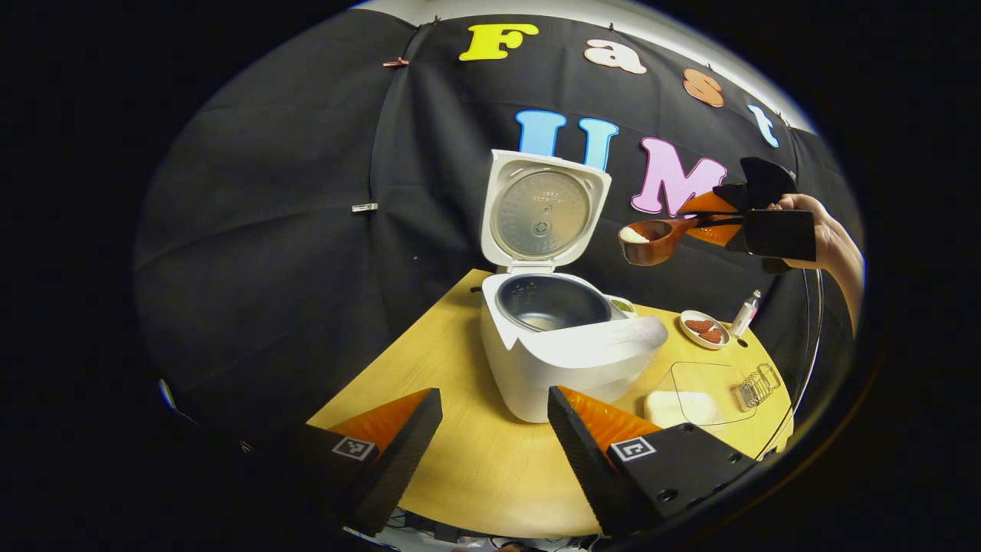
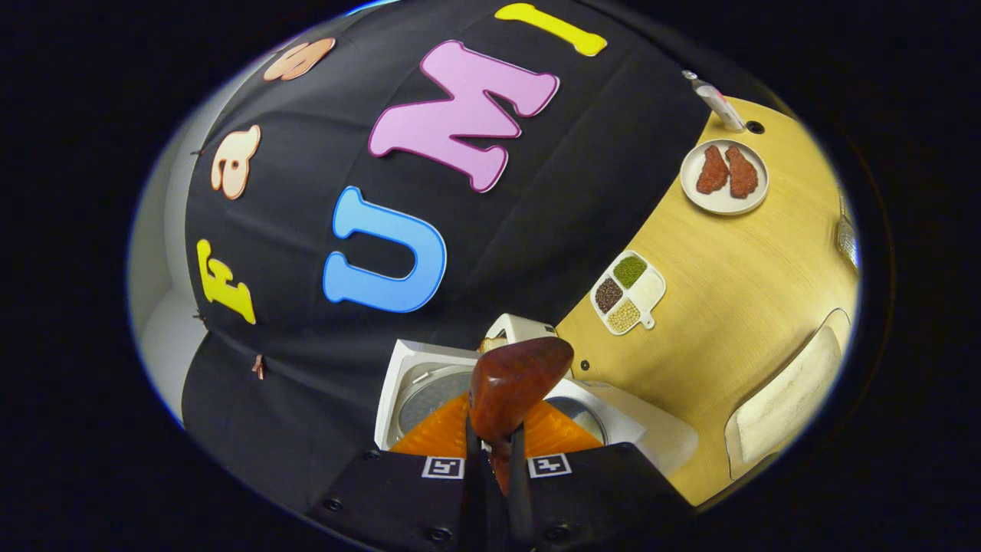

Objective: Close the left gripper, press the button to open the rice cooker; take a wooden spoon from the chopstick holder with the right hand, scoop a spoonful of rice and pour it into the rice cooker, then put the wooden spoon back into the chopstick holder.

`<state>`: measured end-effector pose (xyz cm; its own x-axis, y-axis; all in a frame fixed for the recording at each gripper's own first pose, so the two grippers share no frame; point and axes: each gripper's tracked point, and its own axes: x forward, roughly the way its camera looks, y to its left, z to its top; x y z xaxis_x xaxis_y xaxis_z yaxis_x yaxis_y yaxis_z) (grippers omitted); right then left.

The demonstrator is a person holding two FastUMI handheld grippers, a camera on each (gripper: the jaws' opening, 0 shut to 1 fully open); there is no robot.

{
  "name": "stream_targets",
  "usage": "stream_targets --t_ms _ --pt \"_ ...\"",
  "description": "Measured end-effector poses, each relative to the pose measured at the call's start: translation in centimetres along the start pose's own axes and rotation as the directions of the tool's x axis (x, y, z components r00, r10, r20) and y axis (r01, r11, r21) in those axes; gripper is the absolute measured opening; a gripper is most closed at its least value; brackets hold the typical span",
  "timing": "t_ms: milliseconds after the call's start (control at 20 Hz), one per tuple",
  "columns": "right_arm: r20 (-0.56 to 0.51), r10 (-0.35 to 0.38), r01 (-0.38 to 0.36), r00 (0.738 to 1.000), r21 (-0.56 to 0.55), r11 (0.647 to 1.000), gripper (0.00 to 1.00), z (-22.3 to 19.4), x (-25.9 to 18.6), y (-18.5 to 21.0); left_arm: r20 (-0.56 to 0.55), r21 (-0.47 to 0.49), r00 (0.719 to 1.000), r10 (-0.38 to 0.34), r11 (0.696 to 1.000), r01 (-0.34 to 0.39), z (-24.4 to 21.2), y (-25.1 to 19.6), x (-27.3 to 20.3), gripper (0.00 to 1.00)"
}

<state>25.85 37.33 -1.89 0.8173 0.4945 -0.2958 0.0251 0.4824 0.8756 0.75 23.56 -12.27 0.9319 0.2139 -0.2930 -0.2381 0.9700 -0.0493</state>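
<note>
The white rice cooker (image 1: 567, 353) stands on the round wooden table (image 1: 460, 452) with its lid (image 1: 544, 211) raised and its metal pot bare. My left gripper (image 1: 494, 395) is open just in front of it, holding nothing. Up to the right, a hand holds my right gripper (image 1: 732, 218), shut on the handle of the wooden spoon (image 1: 651, 239). The spoon's bowl holds white rice and hangs level, above and right of the pot. In the right gripper view the spoon (image 2: 515, 387) sticks out from my right gripper (image 2: 494, 445) over the cooker (image 2: 402, 383).
A clear container of rice (image 1: 693, 395) and a wire holder (image 1: 757, 386) sit right of the cooker. Behind them are a plate of red pieces (image 1: 703, 328) and a small bottle (image 1: 745, 313). A divided dish of beans (image 2: 627, 293) lies behind the cooker.
</note>
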Motion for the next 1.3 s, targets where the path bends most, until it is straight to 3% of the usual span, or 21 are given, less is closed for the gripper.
stream_targets --t_ms 150,300,550,850,1000,1300 --pt "0.019 -0.009 0.012 1.000 -0.160 0.987 0.15 -1.7 2.4 0.9 -0.009 -0.025 1.000 0.023 0.999 -0.023 -0.5 1.5 -0.3 0.96" --pt "0.036 0.003 0.009 0.999 -0.325 0.946 0.16 -3.4 4.1 1.9 -0.018 -0.053 0.999 0.045 0.998 -0.046 -0.8 2.9 -0.4 0.96" --pt "0.073 0.059 -0.004 0.996 -0.602 0.798 0.15 -5.7 6.2 3.1 -0.027 -0.083 0.996 0.083 0.993 -0.084 -0.8 5.0 -0.2 0.96" --pt "0.103 0.119 0.015 0.988 -0.815 0.579 0.15 -7.6 7.7 3.8 -0.012 -0.084 0.993 0.121 0.989 -0.122 -0.3 6.5 -0.2 0.96" --pt "0.101 0.172 0.018 0.980 -0.904 0.427 0.15 -8.4 7.7 4.9 -0.020 -0.096 0.992 0.125 0.987 -0.126 -1.0 6.8 -0.5 0.98" --pt "-0.033 0.252 -0.060 0.967 -0.993 0.102 0.15 -13.7 7.9 5.8 -0.030 -0.098 0.991 0.131 0.986 -0.133 -1.3 6.9 -0.8 0.96"
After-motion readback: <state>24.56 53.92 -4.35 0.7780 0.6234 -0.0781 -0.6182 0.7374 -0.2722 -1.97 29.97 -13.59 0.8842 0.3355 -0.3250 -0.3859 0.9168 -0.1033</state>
